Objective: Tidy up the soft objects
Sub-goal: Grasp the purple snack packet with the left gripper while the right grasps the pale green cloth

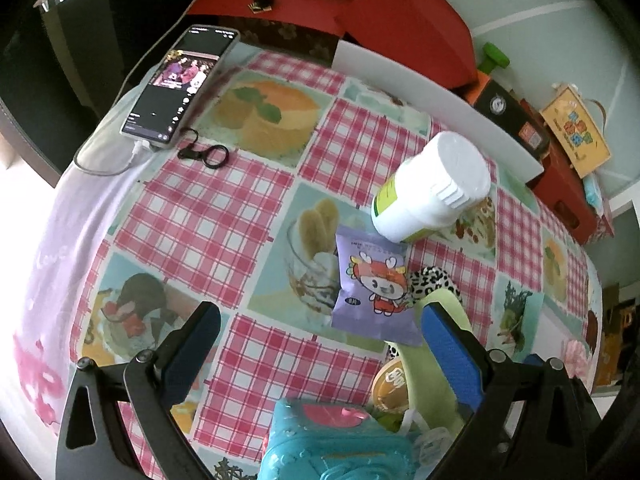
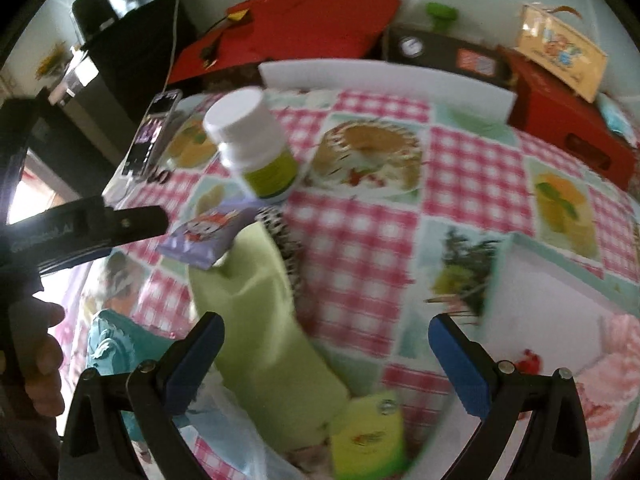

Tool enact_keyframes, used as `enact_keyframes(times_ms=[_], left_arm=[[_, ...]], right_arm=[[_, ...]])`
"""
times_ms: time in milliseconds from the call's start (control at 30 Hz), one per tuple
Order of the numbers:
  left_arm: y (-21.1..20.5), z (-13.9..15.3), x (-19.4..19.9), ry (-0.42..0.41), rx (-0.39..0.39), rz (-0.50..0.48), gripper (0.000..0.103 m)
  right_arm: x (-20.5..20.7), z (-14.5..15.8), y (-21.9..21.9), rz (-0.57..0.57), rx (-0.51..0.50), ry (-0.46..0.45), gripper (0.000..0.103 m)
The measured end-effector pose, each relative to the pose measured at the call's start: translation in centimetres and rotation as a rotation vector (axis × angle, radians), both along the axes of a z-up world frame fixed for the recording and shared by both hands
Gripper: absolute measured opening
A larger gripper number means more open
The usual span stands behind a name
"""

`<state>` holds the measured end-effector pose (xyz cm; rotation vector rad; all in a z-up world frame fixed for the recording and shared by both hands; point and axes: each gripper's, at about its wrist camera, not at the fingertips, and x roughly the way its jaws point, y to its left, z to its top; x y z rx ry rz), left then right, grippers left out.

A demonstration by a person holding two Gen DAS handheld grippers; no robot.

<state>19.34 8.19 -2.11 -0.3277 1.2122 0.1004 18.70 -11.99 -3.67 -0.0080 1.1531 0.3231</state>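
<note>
A pale green cloth [image 2: 268, 320] lies crumpled on the checked tablecloth [image 2: 360, 240], and my open right gripper [image 2: 328, 360] hovers over its near end. A leopard-print scrunchie [image 2: 286, 236] peeks out from the cloth's far side. A purple snack packet [image 2: 208, 236] lies left of it, below a white bottle [image 2: 256, 148]. In the left wrist view my left gripper [image 1: 324, 348] is open and holds nothing. The purple packet [image 1: 372, 292] lies just beyond its right finger [image 1: 452, 352]. The scrunchie [image 1: 434, 282] and green cloth [image 1: 432, 368] lie behind that finger.
A teal plastic toy [image 1: 336, 440] sits under the left gripper. A phone [image 1: 180, 80] and black clip [image 1: 204, 154] lie far left. Red boxes [image 1: 400, 20] and a white board [image 1: 440, 100] line the back. At right is a white box [image 2: 552, 308]; a yellow-green packet [image 2: 368, 436] lies near.
</note>
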Motion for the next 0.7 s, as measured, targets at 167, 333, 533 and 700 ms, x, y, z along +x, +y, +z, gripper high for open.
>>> enact_keyframes(times_ms=[167, 333, 533, 700], left_arm=[[0.7, -0.1, 0.0, 0.008, 0.015, 0.018, 0.1], [1.0, -0.2, 0.1, 0.013, 0.01, 0.027, 0.1], [0.8, -0.4, 0.3, 0.016, 0.004, 0.023, 0.1], [0.9, -0.5, 0.3, 0.02, 0.001, 0.034, 0.1]], right_arm=[[0.0, -0.8, 1.8, 0.055, 0.005, 0.018, 0.103], [0.5, -0.9, 2.6, 0.074, 0.044, 0.028, 0.103], [1.3, -1.6, 2.8, 0.062, 0.138, 0.075, 0.103], [1.5, -2.7, 3.4, 0.074, 0.14, 0.107, 0.102]])
